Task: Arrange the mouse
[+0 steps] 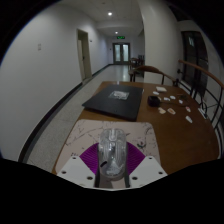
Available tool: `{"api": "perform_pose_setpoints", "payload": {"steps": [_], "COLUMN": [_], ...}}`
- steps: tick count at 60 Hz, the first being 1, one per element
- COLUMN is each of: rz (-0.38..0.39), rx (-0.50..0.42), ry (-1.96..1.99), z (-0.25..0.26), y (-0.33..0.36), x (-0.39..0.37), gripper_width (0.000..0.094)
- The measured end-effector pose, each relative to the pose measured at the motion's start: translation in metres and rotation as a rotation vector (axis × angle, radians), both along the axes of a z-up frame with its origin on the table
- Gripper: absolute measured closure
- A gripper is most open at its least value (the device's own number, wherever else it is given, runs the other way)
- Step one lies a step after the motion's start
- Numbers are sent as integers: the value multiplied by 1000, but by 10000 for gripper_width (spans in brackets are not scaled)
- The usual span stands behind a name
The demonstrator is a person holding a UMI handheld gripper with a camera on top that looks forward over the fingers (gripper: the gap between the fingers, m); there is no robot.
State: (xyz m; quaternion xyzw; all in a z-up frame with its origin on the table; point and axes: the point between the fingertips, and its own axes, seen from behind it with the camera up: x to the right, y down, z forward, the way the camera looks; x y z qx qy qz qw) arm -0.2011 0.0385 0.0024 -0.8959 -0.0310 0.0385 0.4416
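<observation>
A pale, see-through grey mouse stands upright between my two fingers, its dark wheel facing me. My gripper is shut on it, with the purple pads pressing on both sides. The mouse is held above the near end of a wooden table. A black mouse mat lies flat on the table, well beyond the fingers and a little to the left.
To the right of the mat are a small black object and several small white items. A railing runs along the right. A long corridor with white walls and doors lies beyond the table.
</observation>
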Motion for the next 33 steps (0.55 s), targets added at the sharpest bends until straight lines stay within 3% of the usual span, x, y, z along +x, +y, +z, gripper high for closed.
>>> {"api": "perform_pose_setpoints", "payload": {"steps": [4, 9, 14, 20, 22, 33], "rz": [-4, 15, 106, 220, 241, 302], "rx": [-27, -32, -60, -57, -42, 7], "ry": [-13, -46, -102, -114, -115, -83], "z": [-14, -18, -18, -2, 7, 50], "y": [-6, -6, -9, -24, -33, -81], "x": [-1, 0, 0, 0, 5, 52], "gripper_width": [602, 501, 392, 62, 97, 86]}}
